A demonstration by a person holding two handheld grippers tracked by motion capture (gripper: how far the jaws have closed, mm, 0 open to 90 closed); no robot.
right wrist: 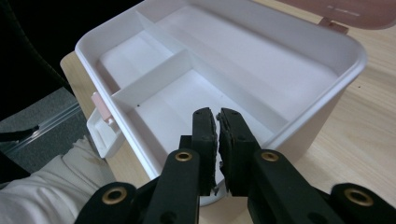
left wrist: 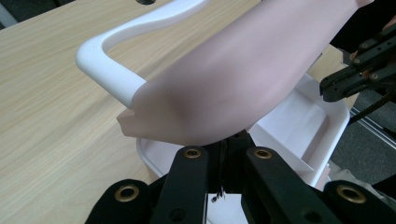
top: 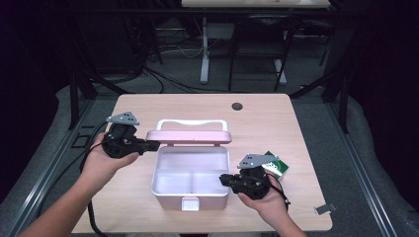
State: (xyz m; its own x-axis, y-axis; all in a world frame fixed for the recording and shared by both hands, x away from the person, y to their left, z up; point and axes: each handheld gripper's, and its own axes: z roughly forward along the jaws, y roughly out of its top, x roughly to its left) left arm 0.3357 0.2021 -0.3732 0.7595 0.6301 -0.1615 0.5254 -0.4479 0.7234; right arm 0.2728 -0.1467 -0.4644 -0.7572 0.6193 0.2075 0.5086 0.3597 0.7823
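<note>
A pink box [top: 190,195] with a white divided inside [right wrist: 196,88] stands in the middle of the table. Its pink lid [top: 188,137], with a white handle [top: 192,122], is raised at the back. My left gripper [top: 154,145] is shut on the lid's left edge; in the left gripper view the lid [left wrist: 243,70] covers the tips of my left gripper [left wrist: 227,140]. My right gripper [top: 223,178] hovers over the box's front right compartment. In its own view the right gripper [right wrist: 218,116] has its jaws together with nothing between them.
A small green and white carton [top: 274,166] lies on the table just right of the box. A small metal clip [top: 324,209] sits near the table's front right corner. A dark round hole [top: 237,105] marks the far tabletop. The box's latch [top: 190,203] faces the front edge.
</note>
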